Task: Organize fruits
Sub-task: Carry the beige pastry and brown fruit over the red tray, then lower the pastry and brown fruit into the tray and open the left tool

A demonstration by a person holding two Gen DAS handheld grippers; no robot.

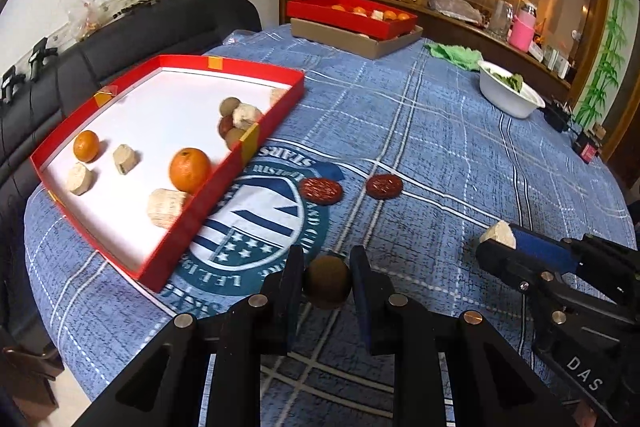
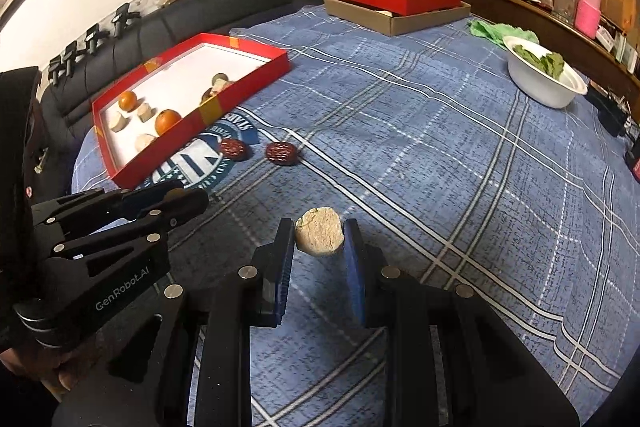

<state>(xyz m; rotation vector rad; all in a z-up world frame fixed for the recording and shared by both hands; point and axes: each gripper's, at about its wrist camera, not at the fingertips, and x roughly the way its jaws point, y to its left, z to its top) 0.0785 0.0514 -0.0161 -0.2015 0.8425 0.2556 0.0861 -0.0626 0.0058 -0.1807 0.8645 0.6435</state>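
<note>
Left wrist view: left tongs (image 1: 326,281) clamped on brown round fruit (image 1: 327,282), above surface (image 1: 460,155), short of red tray (image 1: 224,173). Risk: smooth round fruit rolls out.
Right wrist view: right tongs (image 2: 319,241) clamped on pale chunk (image 2: 319,237); crumbly, may break.

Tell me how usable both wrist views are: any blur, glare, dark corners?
Left wrist view: sharp in the middle, the round brown fruit in the left gripper reads clearly; edges bend, corners black. Right wrist view: dimmer and warmer, pale beige chunk in the right gripper clear; lamp glare top right.
</note>
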